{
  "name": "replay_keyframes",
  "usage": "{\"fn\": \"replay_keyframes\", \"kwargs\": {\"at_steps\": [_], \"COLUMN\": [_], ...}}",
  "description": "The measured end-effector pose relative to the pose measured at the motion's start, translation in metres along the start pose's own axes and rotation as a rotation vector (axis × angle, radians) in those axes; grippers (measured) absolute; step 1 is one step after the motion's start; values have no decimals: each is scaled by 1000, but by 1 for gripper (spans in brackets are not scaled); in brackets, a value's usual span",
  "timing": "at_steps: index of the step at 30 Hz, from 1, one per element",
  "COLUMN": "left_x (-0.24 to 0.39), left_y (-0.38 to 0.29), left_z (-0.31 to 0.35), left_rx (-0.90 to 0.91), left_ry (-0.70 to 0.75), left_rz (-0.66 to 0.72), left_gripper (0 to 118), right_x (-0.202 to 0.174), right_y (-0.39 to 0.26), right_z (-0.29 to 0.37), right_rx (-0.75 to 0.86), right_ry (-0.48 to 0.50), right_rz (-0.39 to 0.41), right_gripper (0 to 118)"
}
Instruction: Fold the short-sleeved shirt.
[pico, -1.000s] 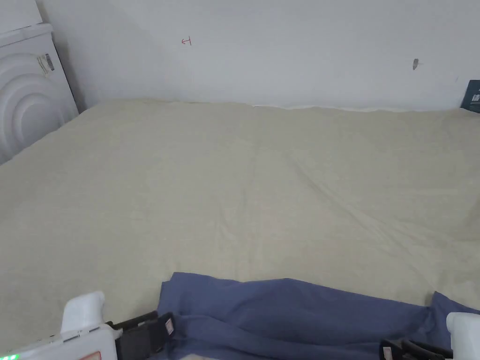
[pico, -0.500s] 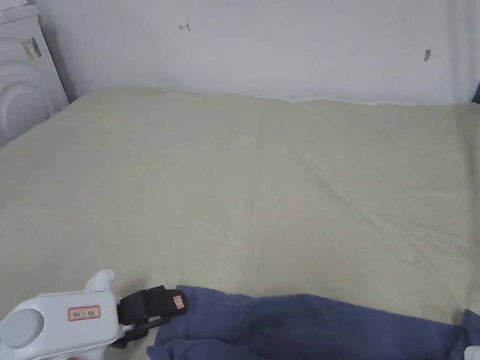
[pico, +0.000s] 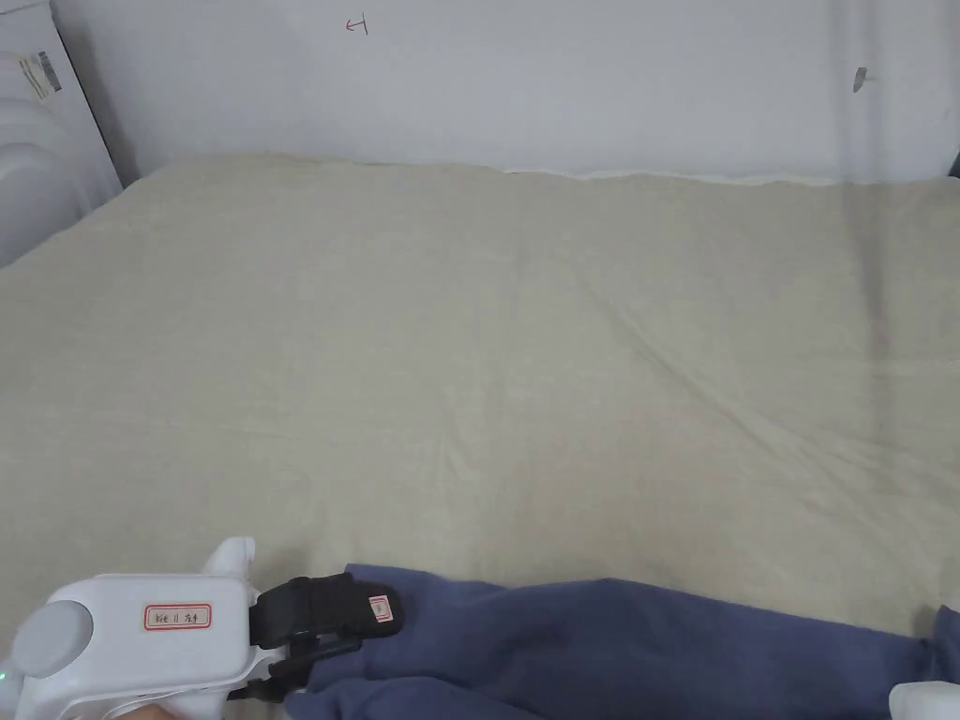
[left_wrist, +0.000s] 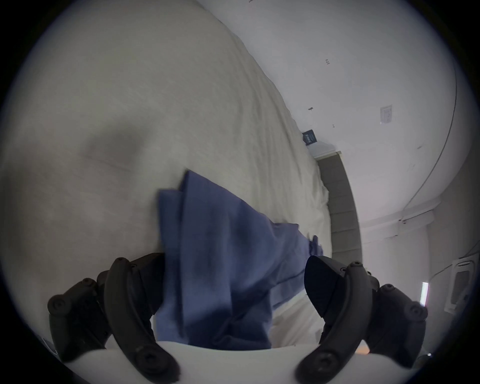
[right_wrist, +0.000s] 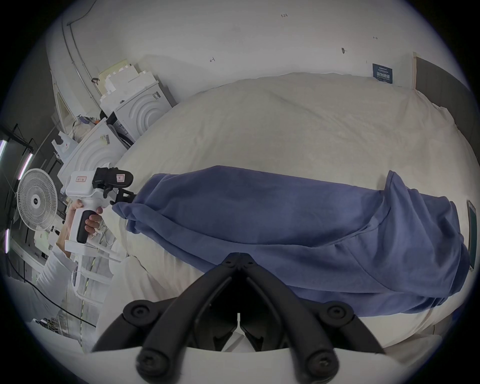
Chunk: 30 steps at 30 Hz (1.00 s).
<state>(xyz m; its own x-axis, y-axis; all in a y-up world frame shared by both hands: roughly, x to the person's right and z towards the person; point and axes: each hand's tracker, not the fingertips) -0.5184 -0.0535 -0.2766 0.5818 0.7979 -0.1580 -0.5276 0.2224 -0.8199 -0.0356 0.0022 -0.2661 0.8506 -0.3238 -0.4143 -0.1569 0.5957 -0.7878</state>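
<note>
Head view puts our left tongs (pico: 319, 642) at the left end of the blue shirt (pico: 619, 647), which lies bunched in a long band along the near edge of the bed (pico: 487, 375). We judge it sits there so both ends stay within reach for spreading. In the left gripper view those tongs stand wide apart with cloth between them, not pinched. Our right tongs (right_wrist: 239, 262) are closed together, tips at the shirt's near edge; whether they pinch cloth we cannot tell.
</note>
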Motion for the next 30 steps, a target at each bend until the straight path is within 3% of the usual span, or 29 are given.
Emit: {"fn": "replay_keyframes", "kwargs": {"at_steps": [3,4,5,6,7,9,12,19,26,30], "left_x": [5,6,8,6,4,0,4,30,119,173], "left_y": [-3,-3,-2,1,2,2,-6,-11,-22,-27], "left_z": [-8,-8,-9,-10,-15,-23,-23,-9,1,-32], "left_rx": [3,-8,-21,-18,-12,3,7,39,75,18], "left_ry": [12,8,2,1,26,145,65,115,101,72], "left_rz": [-1,-12,-23,-20,15,22,44,17,-71,-132], "left_gripper": [104,93,72,34,7,7,7,7,7,7], "right_x": [1,2,3,3,4,5,8,21,43,59], "right_y": [-2,-3,-4,-4,-4,-6,-8,-11,-19,-25], "right_z": [-1,-1,0,0,-1,-1,2,14,33,47], "right_rx": [-6,-9,-12,-15,-18,-20,-14,9,45,80], "right_ry": [0,1,3,2,-2,-5,0,-4,-10,-11], "right_rz": [-5,-7,-6,-4,-3,-4,-18,-37,-75,-115], "right_gripper": [0,0,0,0,0,0,0,0,0,0]}}
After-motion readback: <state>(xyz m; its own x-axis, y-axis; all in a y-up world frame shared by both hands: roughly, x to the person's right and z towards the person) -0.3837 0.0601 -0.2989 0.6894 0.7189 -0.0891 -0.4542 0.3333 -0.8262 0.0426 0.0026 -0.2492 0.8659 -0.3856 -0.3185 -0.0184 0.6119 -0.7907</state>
